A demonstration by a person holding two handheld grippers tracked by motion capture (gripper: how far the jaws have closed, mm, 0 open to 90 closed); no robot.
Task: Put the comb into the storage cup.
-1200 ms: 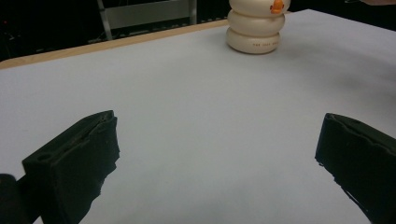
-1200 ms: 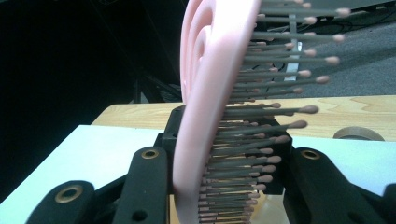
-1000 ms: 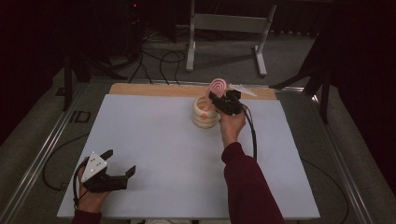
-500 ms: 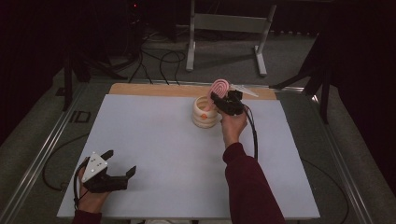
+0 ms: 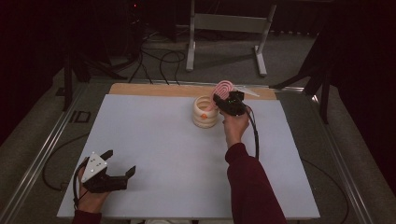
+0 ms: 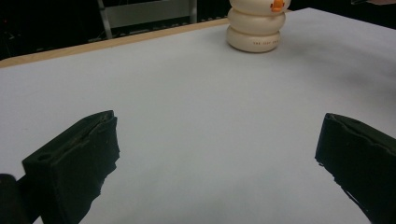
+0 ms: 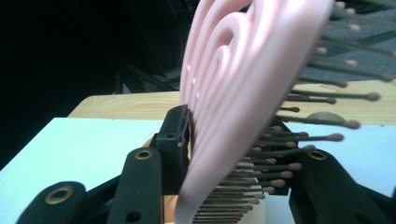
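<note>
A pink hairbrush (image 5: 223,89) with a ridged back and bristles (image 7: 243,93) stands upright over a cream ring-shaped holder (image 5: 205,112) at the table's far middle. My right gripper (image 5: 227,100) is shut on the brush, its handle end reaching down into the holder. The holder (image 6: 254,25) has stacked rounded rings and a small orange mark. My left gripper (image 5: 119,163) rests open near the table's front left corner, its jaws wide apart with nothing between them (image 6: 215,158).
The white table top (image 5: 154,144) has a wooden strip (image 5: 154,89) along its far edge. A metal stand (image 5: 229,32) and cables (image 5: 154,58) lie on the floor beyond. Metal rails (image 5: 42,154) run along the table's sides.
The right gripper has shifted slightly with the brush, staying over the holder. The left gripper has not moved.
</note>
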